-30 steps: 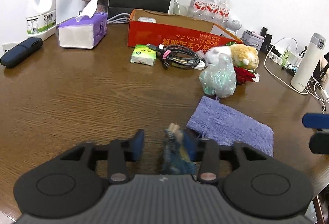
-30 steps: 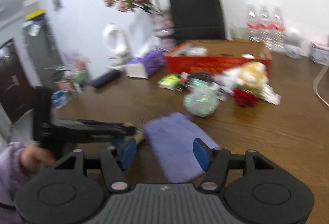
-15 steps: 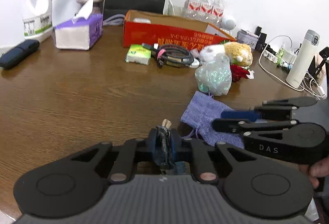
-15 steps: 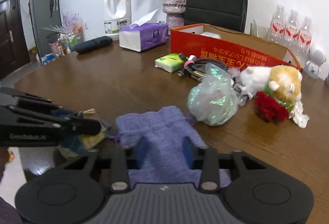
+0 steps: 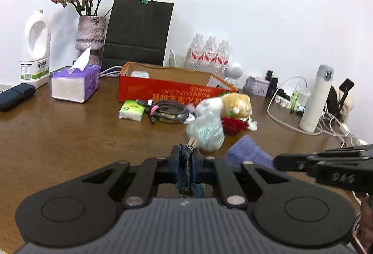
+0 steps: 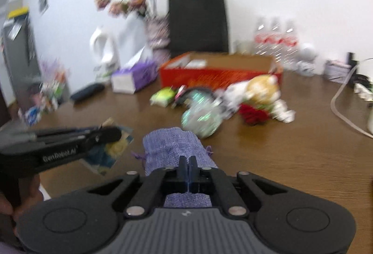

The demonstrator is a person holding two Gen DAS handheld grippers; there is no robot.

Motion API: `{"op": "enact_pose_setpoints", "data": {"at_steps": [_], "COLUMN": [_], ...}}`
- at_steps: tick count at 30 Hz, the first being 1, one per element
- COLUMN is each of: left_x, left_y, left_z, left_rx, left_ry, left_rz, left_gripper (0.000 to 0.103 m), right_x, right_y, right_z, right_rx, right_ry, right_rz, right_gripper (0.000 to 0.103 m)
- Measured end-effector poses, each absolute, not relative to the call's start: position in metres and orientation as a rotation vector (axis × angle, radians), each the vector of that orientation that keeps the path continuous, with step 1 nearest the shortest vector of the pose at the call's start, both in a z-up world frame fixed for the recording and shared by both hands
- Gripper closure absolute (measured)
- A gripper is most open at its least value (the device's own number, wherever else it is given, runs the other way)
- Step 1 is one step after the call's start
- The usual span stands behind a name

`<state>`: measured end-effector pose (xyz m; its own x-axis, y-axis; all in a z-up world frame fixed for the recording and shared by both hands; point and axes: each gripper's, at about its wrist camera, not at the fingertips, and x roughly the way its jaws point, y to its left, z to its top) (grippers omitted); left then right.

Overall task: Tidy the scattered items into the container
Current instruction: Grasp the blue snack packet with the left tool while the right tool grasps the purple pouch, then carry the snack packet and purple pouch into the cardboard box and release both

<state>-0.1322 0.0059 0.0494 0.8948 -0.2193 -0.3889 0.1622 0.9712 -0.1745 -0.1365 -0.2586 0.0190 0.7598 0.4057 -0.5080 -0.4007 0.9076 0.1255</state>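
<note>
A flat blue-and-yellow card is pinched in the closed left gripper and a purple pouch in the closed right gripper, with the red box seen ahead on the brown wooden table before a white wall.

A vase of dried roses, black paper bag, 3 water bottles.

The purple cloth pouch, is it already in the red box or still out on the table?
Out. The purple pouch lies on the table in front of the red box, with the right claw shut on its near edge.
</note>
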Motion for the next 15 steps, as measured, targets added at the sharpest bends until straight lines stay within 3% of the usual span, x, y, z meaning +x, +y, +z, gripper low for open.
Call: {"op": "enact_pose_setpoints", "data": {"at_steps": [8, 11, 15], "left_x": [-0.086, -0.05, 0.023], "left_y": [0.006, 0.009, 0.018], "left_z": [0.079, 0.092, 0.107], "left_rx": [-0.151, -0.16, -0.242], "left_ry": [0.331, 0.259, 0.291], "left_rz": [-0.237, -0.277, -0.284], "left_gripper": [0.092, 0.092, 0.092], "right_x": [-0.102, -0.07, -0.003], "right_y": [-0.271, -0.274, -0.281], "right_z": [0.056, 0.075, 0.1], "right_rx": [0.14, 0.177, 0.228], "right_ry": [0.421, 0.387, 0.372], "right_rz": [0.399, 0.378, 0.362], "right_gripper": [0.103, 0.103, 0.103]}}
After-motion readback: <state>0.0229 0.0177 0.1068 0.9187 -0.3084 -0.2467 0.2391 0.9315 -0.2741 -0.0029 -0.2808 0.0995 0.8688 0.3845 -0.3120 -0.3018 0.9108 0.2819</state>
